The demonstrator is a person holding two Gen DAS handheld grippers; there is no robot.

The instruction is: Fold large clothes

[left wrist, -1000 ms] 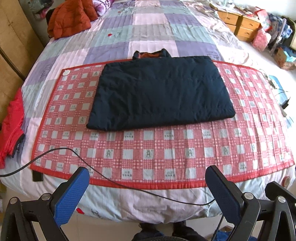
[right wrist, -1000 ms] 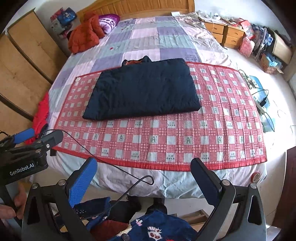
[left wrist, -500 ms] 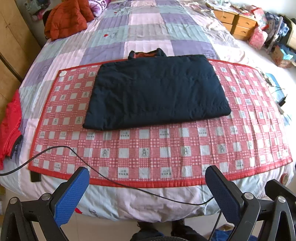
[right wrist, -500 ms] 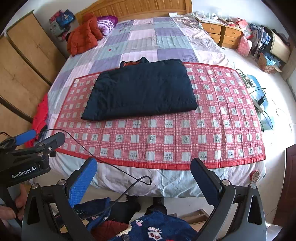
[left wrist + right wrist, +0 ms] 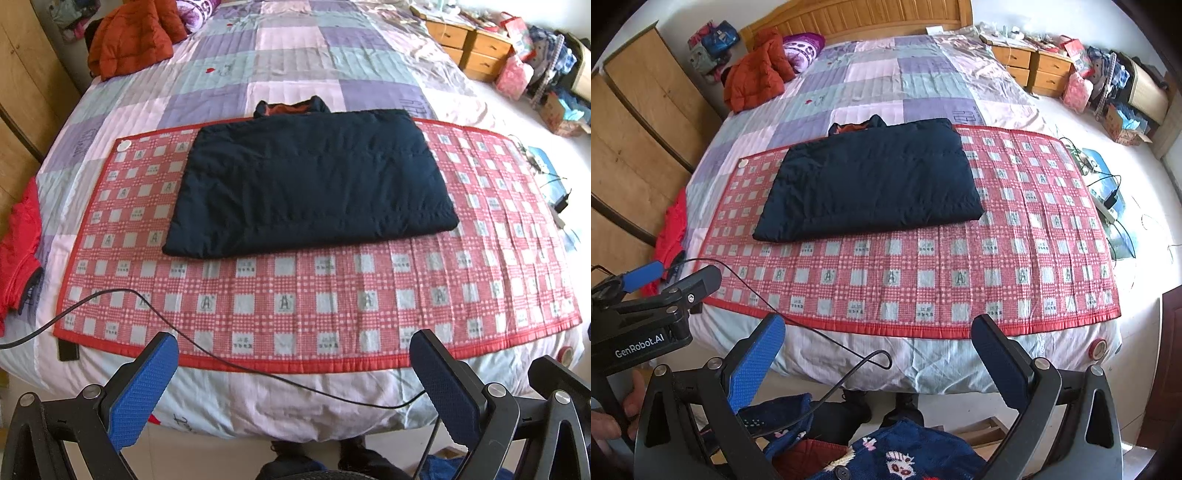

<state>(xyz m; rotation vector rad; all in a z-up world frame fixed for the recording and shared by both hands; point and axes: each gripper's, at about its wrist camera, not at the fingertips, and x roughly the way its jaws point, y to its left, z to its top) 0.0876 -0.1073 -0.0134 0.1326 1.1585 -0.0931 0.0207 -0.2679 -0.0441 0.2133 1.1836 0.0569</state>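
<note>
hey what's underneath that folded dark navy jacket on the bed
The navy jacket lies on a red checkered mat, which is spread over the patchwork quilt. The mat's part beneath the jacket is covered.

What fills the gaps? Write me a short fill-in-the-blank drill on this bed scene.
1. The folded navy jacket lies on a ____-checked mat.
2. Both the left gripper and the right gripper have their jaws ____.
3. The orange coat sits near the bed's ____.
4. A thin black ____ crosses the mat's near edge.

Missing words: red; open; headboard; cable
</note>
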